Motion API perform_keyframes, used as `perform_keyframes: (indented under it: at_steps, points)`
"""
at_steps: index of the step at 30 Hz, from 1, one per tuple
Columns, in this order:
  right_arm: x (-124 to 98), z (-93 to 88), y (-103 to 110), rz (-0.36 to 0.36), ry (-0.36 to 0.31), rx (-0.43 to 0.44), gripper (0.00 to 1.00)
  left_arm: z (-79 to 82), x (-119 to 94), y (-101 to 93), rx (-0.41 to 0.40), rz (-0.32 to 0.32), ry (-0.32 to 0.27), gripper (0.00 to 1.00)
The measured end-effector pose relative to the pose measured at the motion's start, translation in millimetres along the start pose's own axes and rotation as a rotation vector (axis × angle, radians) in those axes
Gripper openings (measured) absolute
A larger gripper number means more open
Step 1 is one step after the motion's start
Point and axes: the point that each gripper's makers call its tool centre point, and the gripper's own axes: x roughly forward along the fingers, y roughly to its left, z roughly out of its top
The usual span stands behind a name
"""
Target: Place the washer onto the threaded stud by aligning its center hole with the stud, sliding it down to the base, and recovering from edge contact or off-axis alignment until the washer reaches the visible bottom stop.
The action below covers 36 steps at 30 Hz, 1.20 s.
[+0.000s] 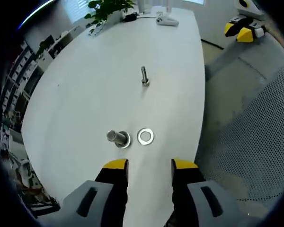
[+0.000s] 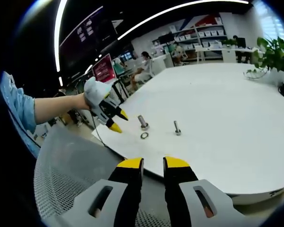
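Observation:
A flat steel washer (image 1: 145,136) lies on the white table (image 1: 109,71), just right of a thick stud (image 1: 118,138) that stands on a wide base. A thinner bolt (image 1: 145,75) stands farther off. My left gripper (image 1: 150,165) hovers just short of the washer, open with nothing between its yellow tips. In the right gripper view the washer (image 2: 145,135), the stud (image 2: 143,122) and the thin bolt (image 2: 177,127) sit near the table's edge. The left gripper (image 2: 116,121), in a gloved hand, points at them. My right gripper (image 2: 153,164) is held back off the table, open and empty.
A grey mesh chair (image 1: 255,142) stands right beside the table edge and lies under my right gripper (image 1: 241,29). A potted plant (image 1: 106,9) and a white device (image 1: 166,20) sit at the table's far end. Desks, shelves and people (image 2: 144,61) are beyond the table.

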Motion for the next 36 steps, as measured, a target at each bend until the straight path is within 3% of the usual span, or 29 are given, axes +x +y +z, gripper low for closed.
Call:
perform_keyframes:
  at_steps: [8,14,20,36]
  points:
    - [0,-0.4,1,0.003,0.003,-0.003,0.20,-13.5,-13,-12.7,-0.008,0.018,0.009,0.34]
    - [0,-1.1,2,0.007,0.008,-0.008,0.20,-14.3,-18,-18.8,-0.004,0.020,0.010,0.34]
    - [0,-0.7,2,0.007,0.005,-0.007,0.20,-10.1,-13,-29.0,0.057,-0.008,0.030,0.34]
    - [-1,-0.7,2,0.012,0.004,-0.008,0.20,14.4,19,-16.9,0.103,-0.048,0.055,0.35]
